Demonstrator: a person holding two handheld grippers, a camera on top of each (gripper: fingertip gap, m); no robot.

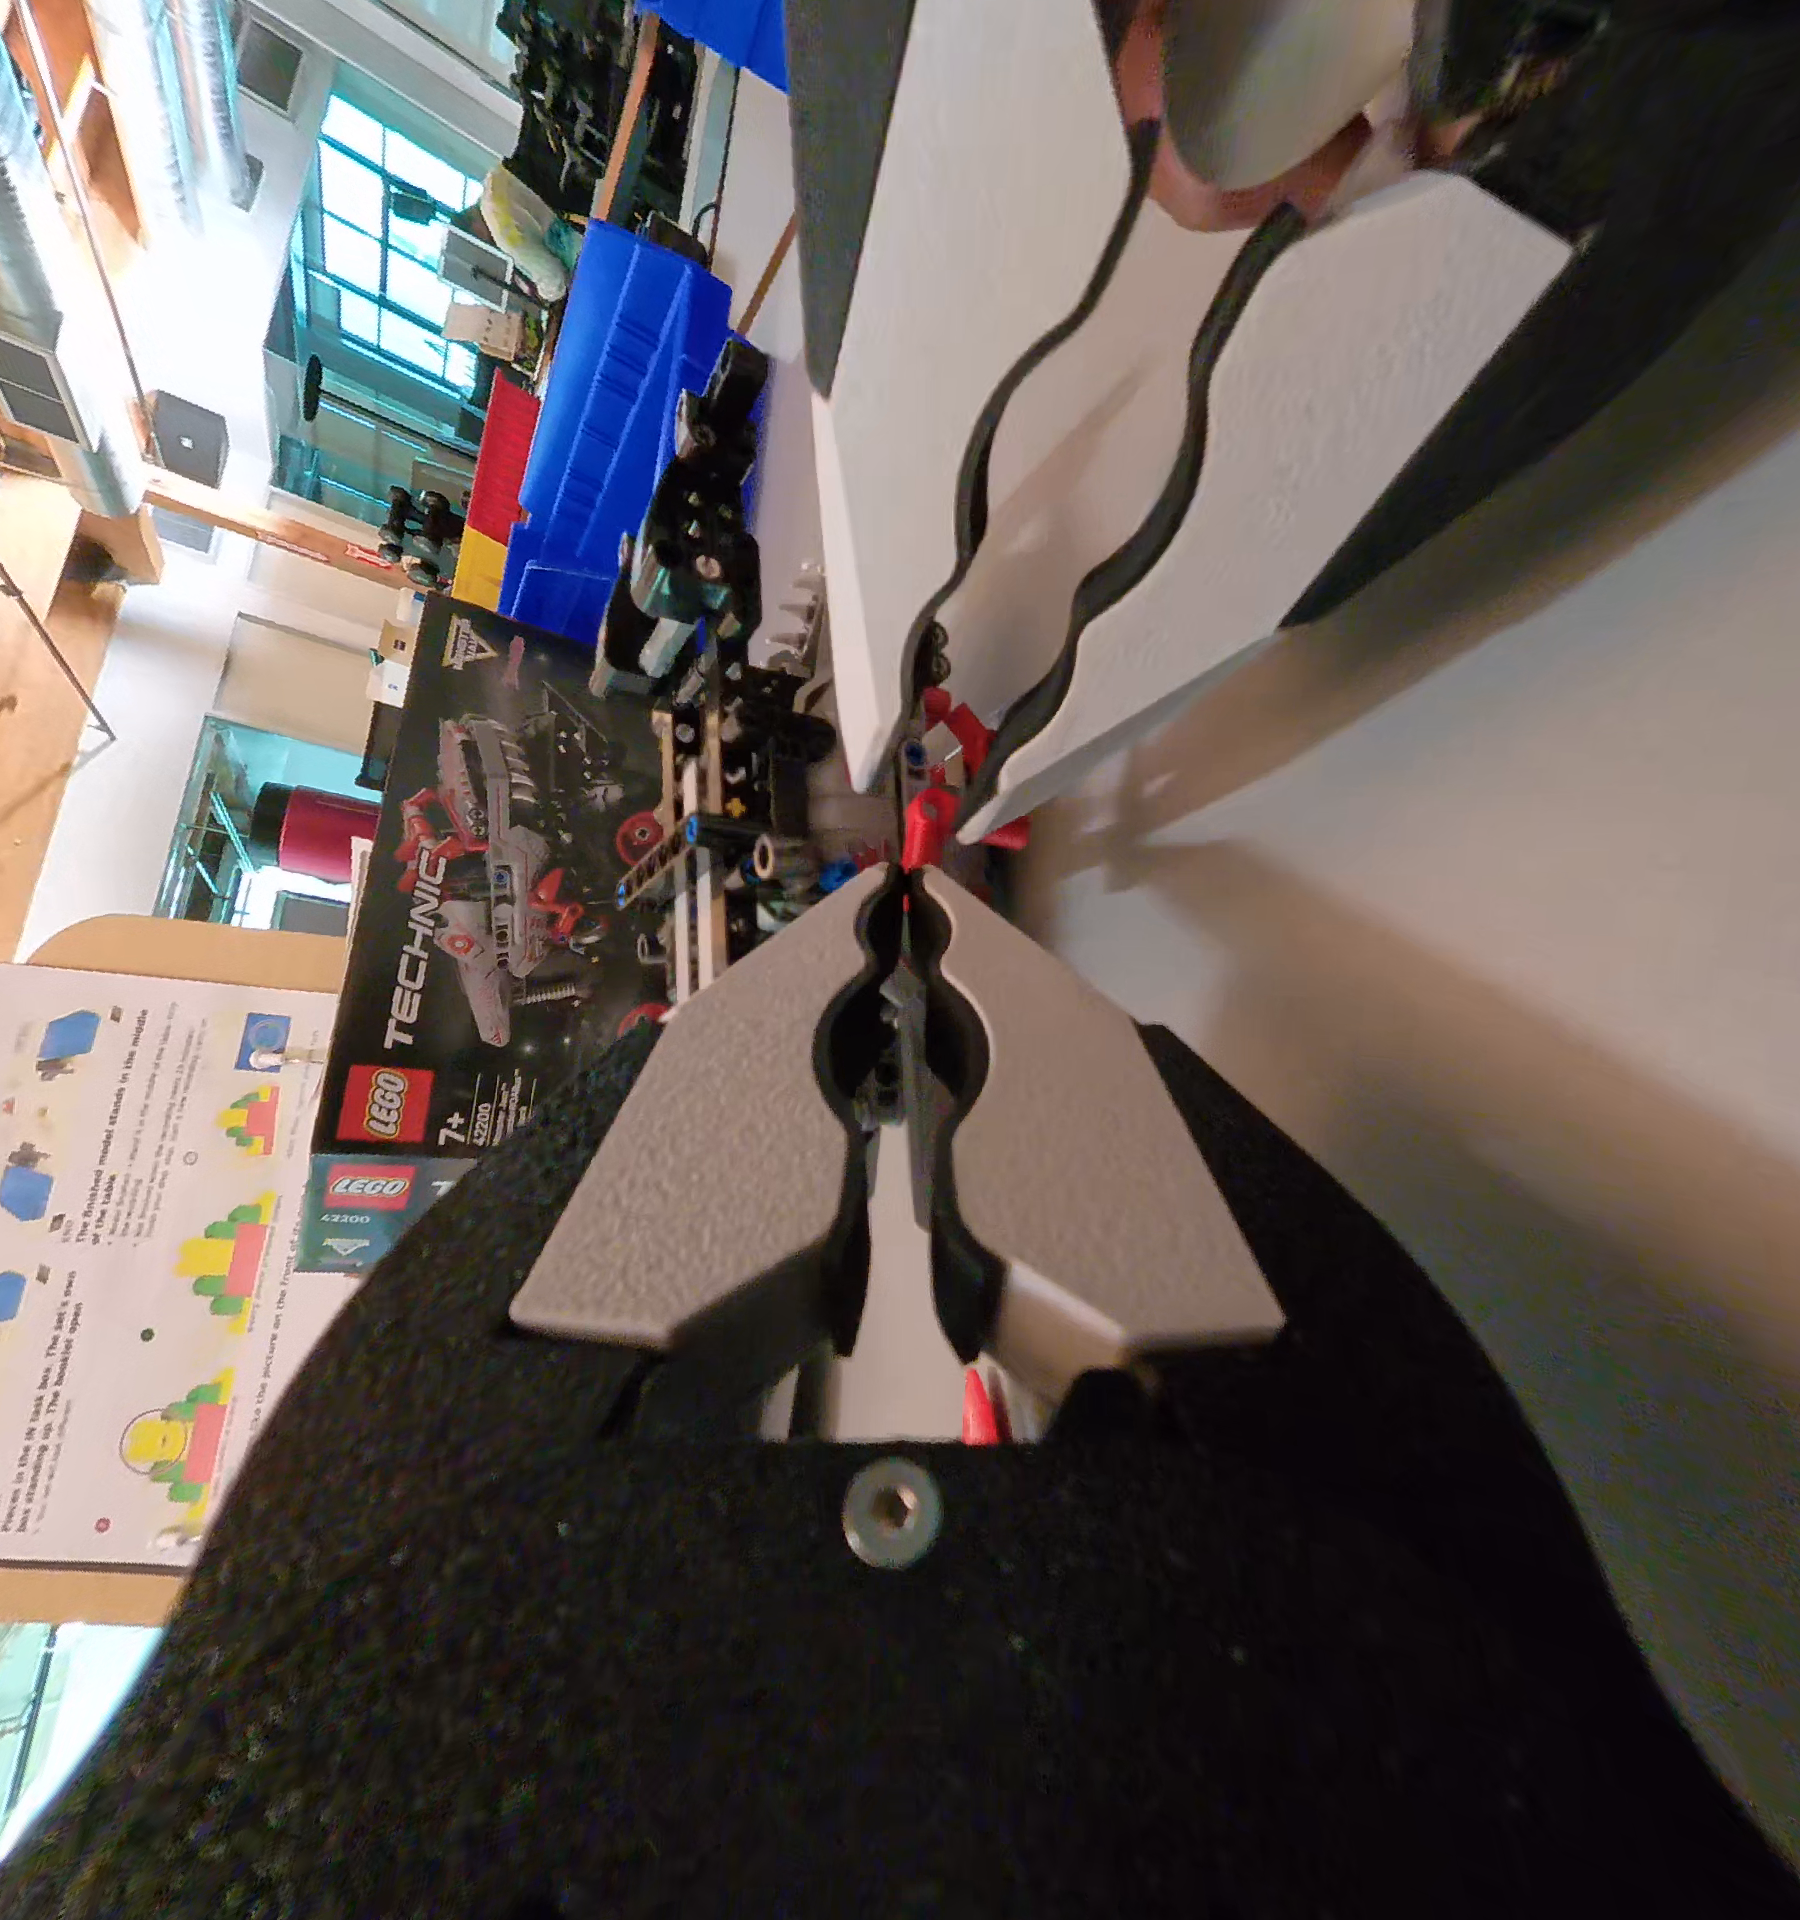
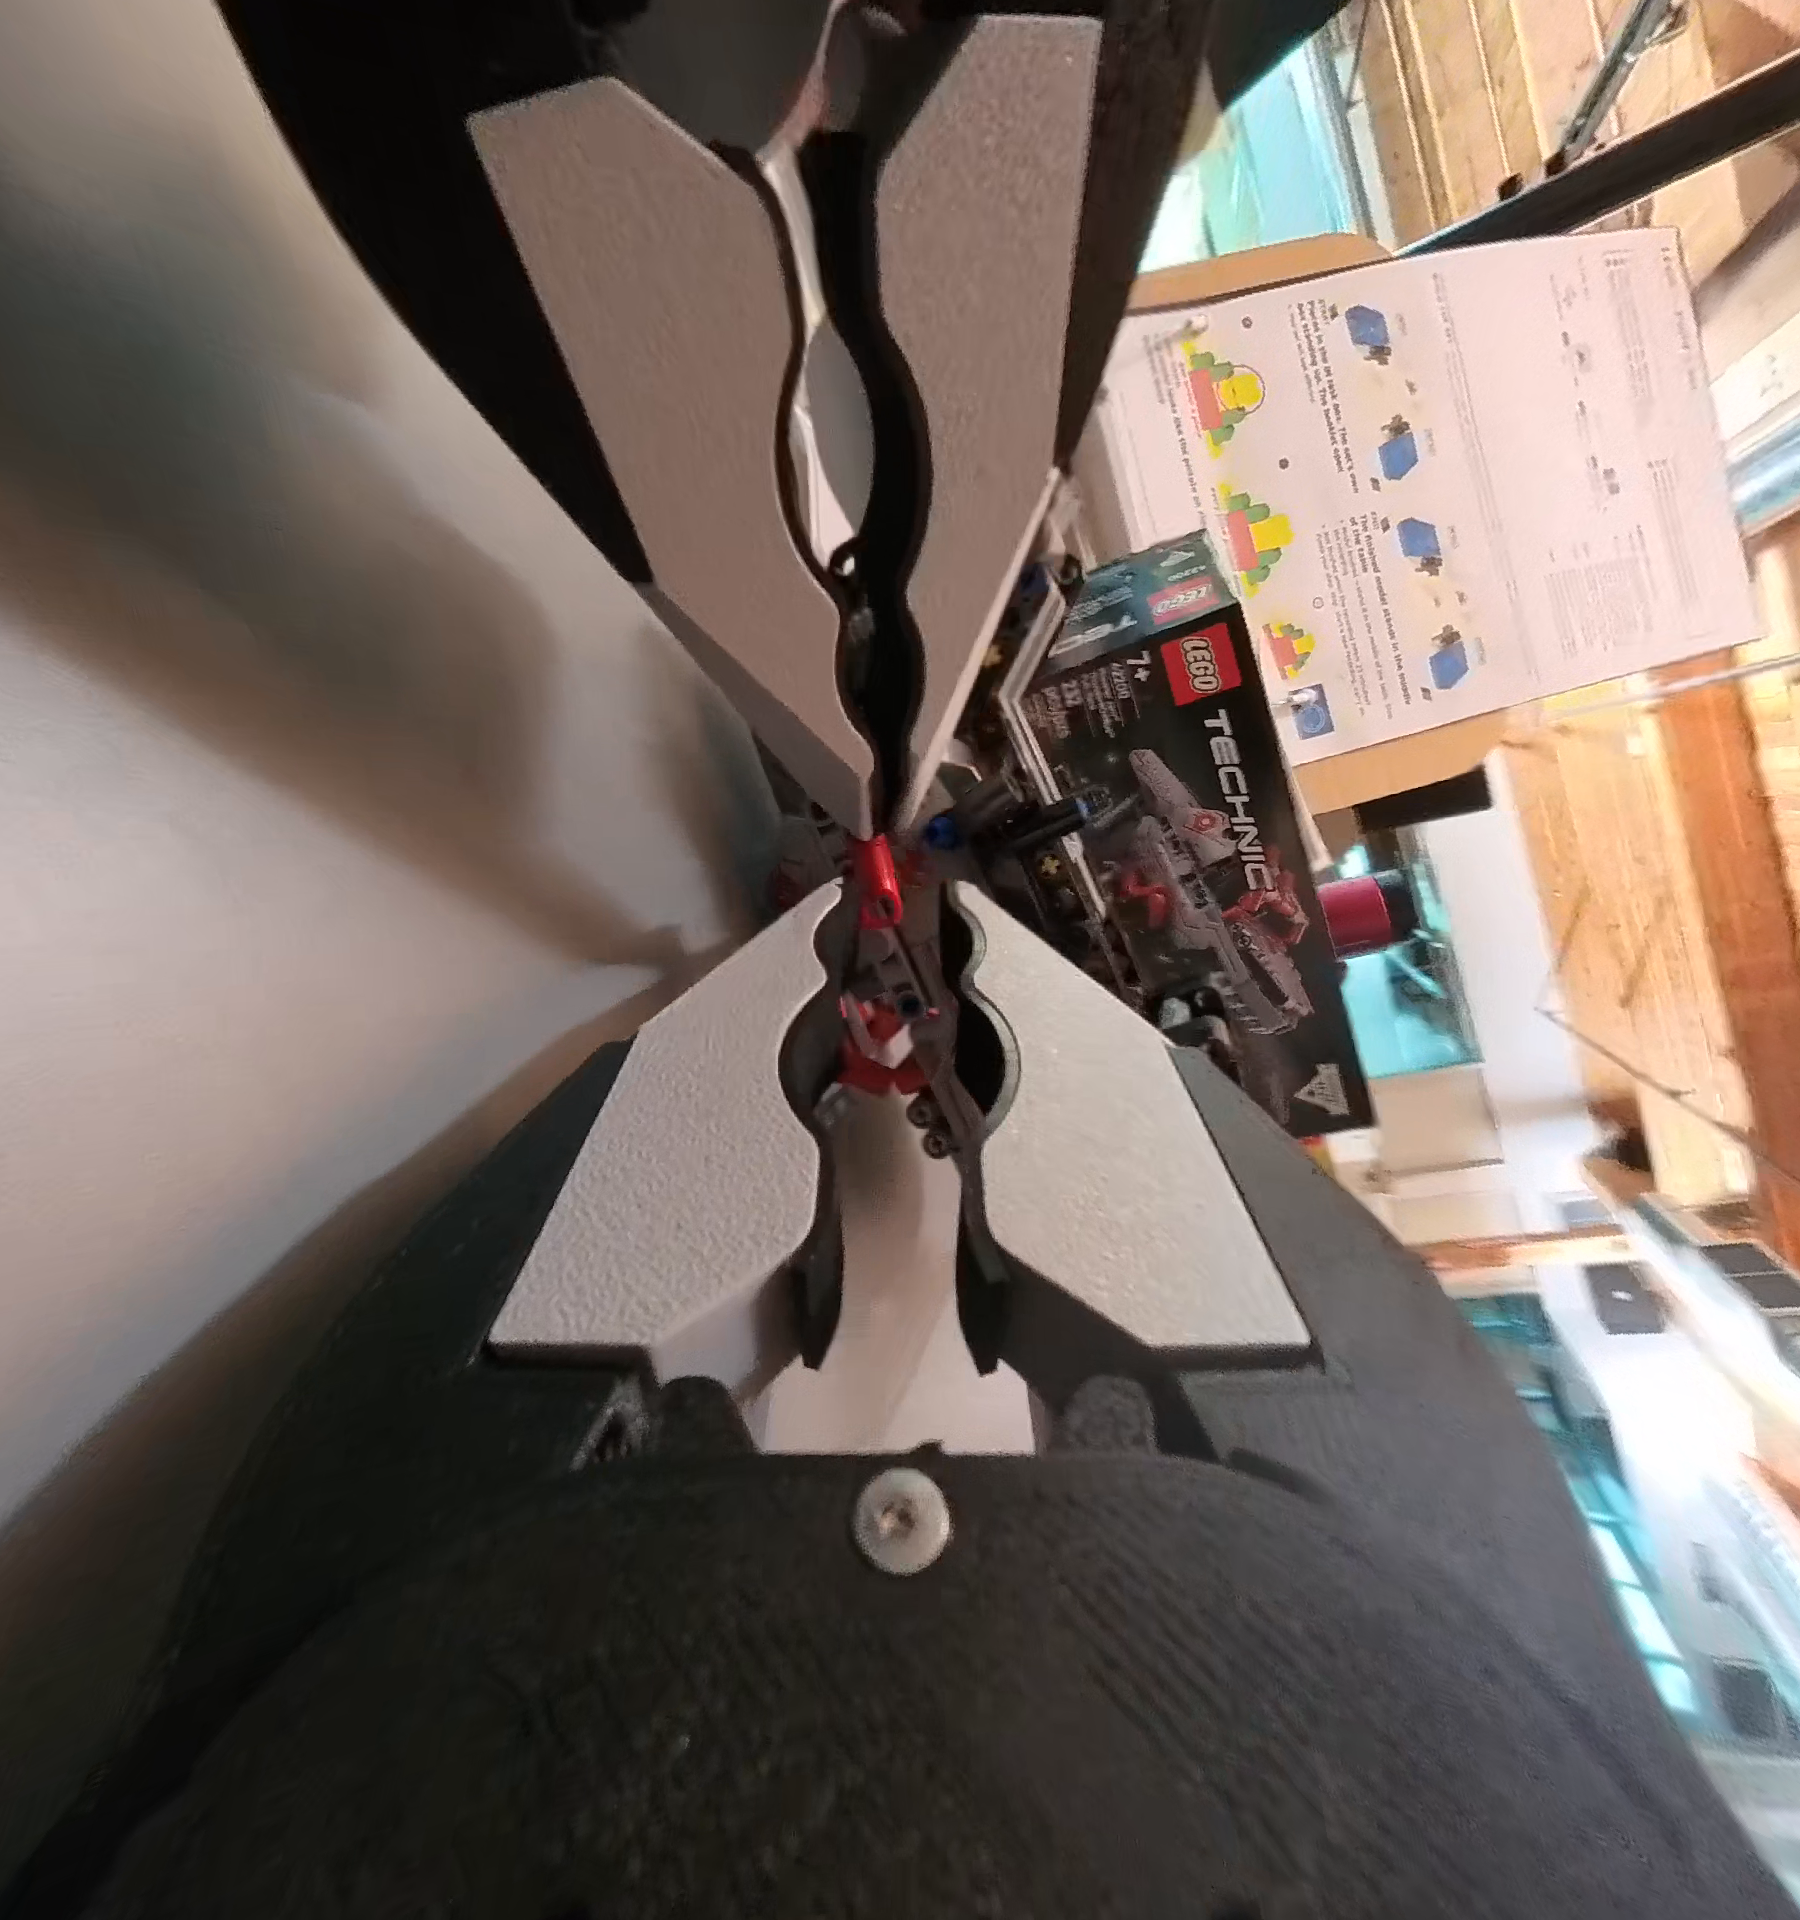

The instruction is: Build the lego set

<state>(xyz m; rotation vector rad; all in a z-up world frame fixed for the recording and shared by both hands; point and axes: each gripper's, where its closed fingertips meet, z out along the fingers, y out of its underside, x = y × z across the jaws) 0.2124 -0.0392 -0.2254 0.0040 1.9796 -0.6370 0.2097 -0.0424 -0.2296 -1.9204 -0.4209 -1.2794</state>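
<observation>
While each claw, left (image 1: 904, 883) and right (image 2: 891, 904), clenches a grey-and-red piece (image 2: 880, 1013), its fingers hide most of it.

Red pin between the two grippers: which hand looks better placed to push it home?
Probably left. The left gripper pinches the red pin at its tips, while the right gripper only steadies the grey-and-red assembly.
</observation>
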